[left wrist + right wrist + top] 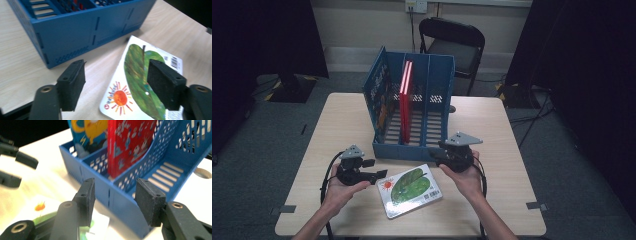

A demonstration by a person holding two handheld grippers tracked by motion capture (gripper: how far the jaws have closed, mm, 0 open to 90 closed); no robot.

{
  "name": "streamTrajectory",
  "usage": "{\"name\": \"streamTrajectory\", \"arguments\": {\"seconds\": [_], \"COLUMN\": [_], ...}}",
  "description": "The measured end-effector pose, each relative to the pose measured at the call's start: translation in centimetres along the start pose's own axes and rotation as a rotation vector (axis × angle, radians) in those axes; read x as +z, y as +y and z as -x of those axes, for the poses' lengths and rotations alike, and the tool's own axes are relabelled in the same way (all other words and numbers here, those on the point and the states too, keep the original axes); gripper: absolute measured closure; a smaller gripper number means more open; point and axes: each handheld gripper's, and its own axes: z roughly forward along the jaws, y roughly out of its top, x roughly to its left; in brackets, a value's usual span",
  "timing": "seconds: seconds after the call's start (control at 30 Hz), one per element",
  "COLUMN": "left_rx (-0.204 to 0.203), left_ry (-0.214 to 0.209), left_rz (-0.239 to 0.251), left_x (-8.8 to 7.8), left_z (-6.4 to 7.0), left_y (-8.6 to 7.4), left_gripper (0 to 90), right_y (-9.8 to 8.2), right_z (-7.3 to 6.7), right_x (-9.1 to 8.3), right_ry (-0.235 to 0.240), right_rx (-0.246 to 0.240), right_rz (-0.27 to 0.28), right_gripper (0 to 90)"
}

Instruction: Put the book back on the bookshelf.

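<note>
Lying flat on the table (pixel 492 210) nearest the person: one book (pixel 410 190), green leaf and orange sun on its white cover, barcode at one corner, resting between the two hands.

Hovering just left of it: left gripper (pixel 382 174), jaws spread, gripping nothing, pointing at the book's left edge. Seen along that gripper's own view, book (pixel 147 85) lying below and between the pads, one pad over the leaf, contact impossible to tell.

Sitting at the book's far right corner: right gripper (pixel 435 152), jaws parted, clasping nothing, close against the rack's front wall. In its own view, gap between the pads (pixel 86 196) facing the rack's low front edge, nothing between them.

Standing just beyond the book, blocking the way forward: one blue rack (pixel 409 150), three slots, slatted floor, perforated sides. Leaning in the left slot: one cartoon book (pixel 381 92) with a yellow figure. Standing upright in the middle slot: one red book (pixel 406 97). Right slot holding nothing.

Standing well behind the table: one black chair (pixel 457 42). Hanging at both sides: dark curtains (pixel 592 75).
</note>
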Motion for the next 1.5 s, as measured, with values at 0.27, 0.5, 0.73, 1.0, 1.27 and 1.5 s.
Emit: {"name": "streamTrajectory", "arguments": {"seconds": [0.27, 0.5, 0.73, 1.0, 1.27, 1.5], "left_rx": [-0.003, -0.019, -0.013, -0.019, -0.026, 0.001], "left_ry": [0.01, -0.026, -0.033, -0.046, -0.041, -0.01], "left_rz": [-0.038, -0.11, -0.183, -0.216, -0.195, -0.183], "left_x": [-0.6, 0.1, 1.5, 1.9, 2.3, 3.0], "left_z": [0.4, -0.1, 0.1, 0.0, -0.2, -0.2], "left_y": [-1.9, -3.4, -4.2, -4.6, -4.5, -4.2], "left_gripper": [43.6, 50.2, 51.1, 49.1, 45.5, 42.0], "right_y": [-3.7, -6.6, -7.8, -8.3, -8.6, -8.9], "right_z": [-0.7, -1.2, -1.8, -2.1, -2.7, -3.5], "right_x": [-0.2, 1.8, 2.9, 3.3, 2.6, 1.6], "right_ry": [0.024, 0.051, 0.091, 0.132, 0.124, 0.121], "right_rx": [-0.002, -0.009, -0.01, -0.006, -0.029, -0.043], "right_rz": [-0.093, -0.179, -0.203, -0.225, -0.235, -0.245], "right_gripper": [51.2, 51.0, 50.2, 48.4, 48.8, 48.9]}}
